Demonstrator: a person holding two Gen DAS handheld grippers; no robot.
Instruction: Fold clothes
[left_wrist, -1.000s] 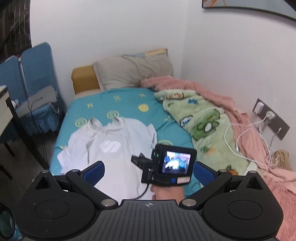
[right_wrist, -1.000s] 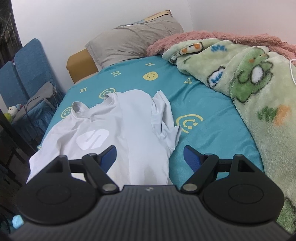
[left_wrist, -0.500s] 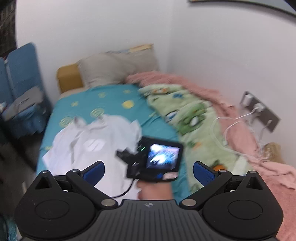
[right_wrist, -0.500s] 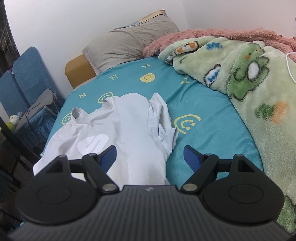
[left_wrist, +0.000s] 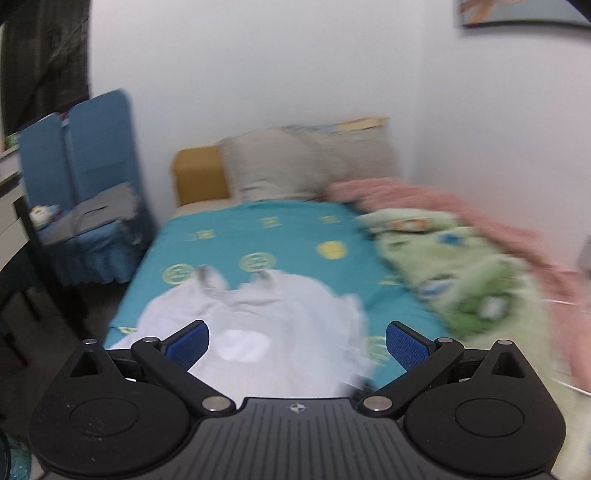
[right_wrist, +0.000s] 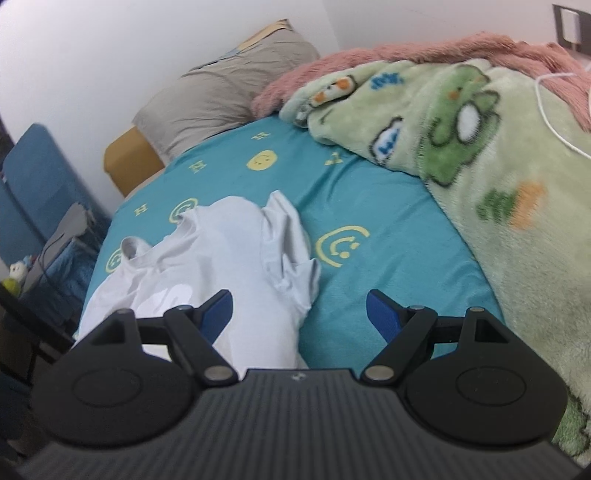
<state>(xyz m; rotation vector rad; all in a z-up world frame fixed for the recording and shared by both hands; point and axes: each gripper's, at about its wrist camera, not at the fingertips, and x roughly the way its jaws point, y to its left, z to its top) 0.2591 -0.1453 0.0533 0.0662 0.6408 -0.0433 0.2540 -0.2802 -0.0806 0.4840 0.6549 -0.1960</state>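
A white T-shirt with a pale chest logo lies spread face up on the teal sheet, collar toward the pillow, its right sleeve bunched. My left gripper hovers over the shirt's lower half, jaws wide and nothing between the blue pads. My right gripper stands open above the shirt's right hem and bunched sleeve, also holding nothing. The left wrist view is blurred by motion.
A green cartoon blanket and pink fleece cover the bed's right side, with a white cable on them. A grey pillow lies at the head. Blue chairs with grey cloth stand left of the bed.
My left gripper has swung down and closer to the shirt; the right hand's device no longer shows in its view. My right gripper has rolled slightly, tilting its picture.
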